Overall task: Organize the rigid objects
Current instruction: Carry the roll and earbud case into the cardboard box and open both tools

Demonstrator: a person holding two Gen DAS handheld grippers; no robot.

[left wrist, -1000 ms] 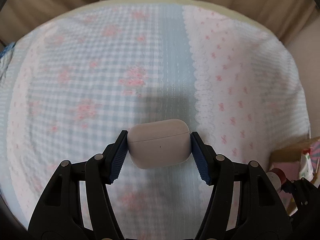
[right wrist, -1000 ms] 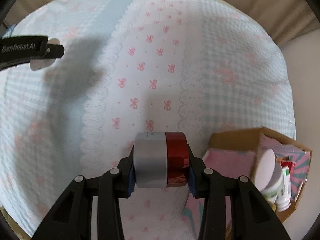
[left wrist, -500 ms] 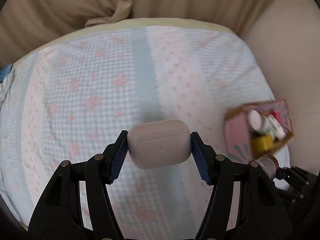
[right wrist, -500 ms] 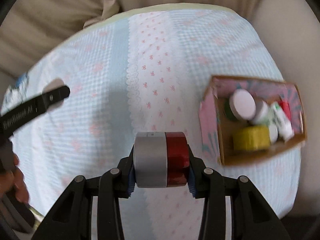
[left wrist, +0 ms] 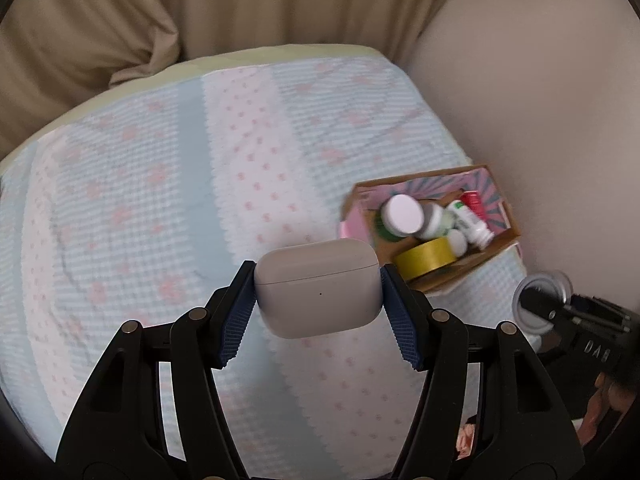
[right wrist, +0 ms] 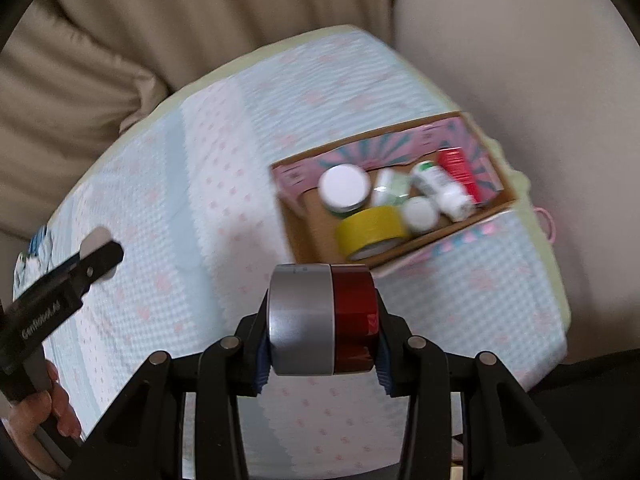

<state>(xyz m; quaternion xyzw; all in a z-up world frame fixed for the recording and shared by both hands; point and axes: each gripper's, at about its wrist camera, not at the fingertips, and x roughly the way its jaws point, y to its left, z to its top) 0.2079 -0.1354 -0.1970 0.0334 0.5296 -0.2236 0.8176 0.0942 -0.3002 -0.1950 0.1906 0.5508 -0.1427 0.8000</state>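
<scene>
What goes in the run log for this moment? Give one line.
left gripper: shut on earbud case | right gripper: shut on silver-red cylinder | box: holds yellow tape, bottles

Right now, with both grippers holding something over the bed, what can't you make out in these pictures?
- Bottle labels in the cardboard box: both views, blurred and too small to read.
- Box floor under the yellow tape roll and jars: hidden by them.
- Underside of the white earbud case in the left gripper: left wrist view, faces away.
- Silver-and-red cylinder in the right gripper: its ends, covered by the pads.
</scene>
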